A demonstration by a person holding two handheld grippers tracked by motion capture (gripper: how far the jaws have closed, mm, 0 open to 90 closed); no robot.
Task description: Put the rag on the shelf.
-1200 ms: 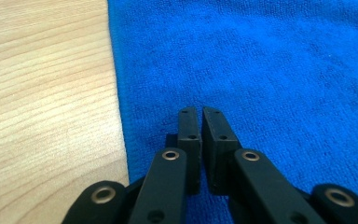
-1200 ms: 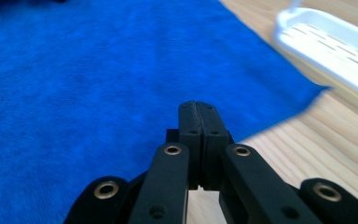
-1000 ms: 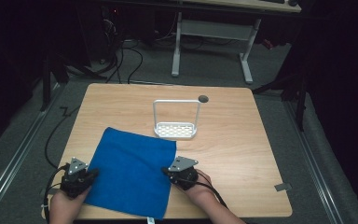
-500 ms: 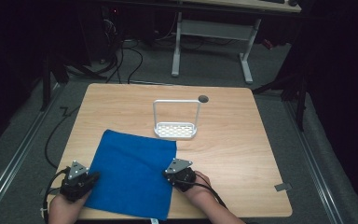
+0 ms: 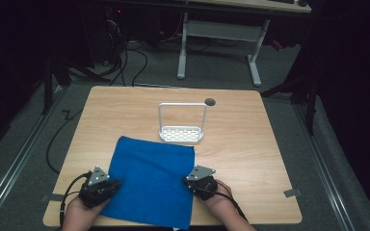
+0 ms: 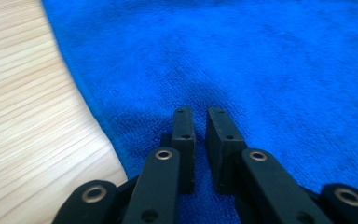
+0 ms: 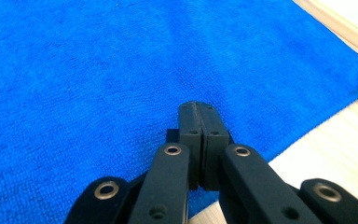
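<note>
A light wooden table (image 5: 250, 144) with rounded corners stands on grey carpet floor (image 5: 318, 159). Beyond its far edge, a white-legged desk (image 5: 221, 33) and black cables (image 5: 135, 57) sit in a dark room.

Both hands come in from the bottom of the high view, each holding a gripper low and pointing inward. The left gripper (image 5: 110, 186) sits under the left hand (image 5: 79, 211), its fingers (image 6: 183, 135) a narrow gap apart. The right gripper (image 5: 189, 182), held by the right hand (image 5: 219, 202), has its fingers (image 7: 189, 128) pressed flat together.
</note>
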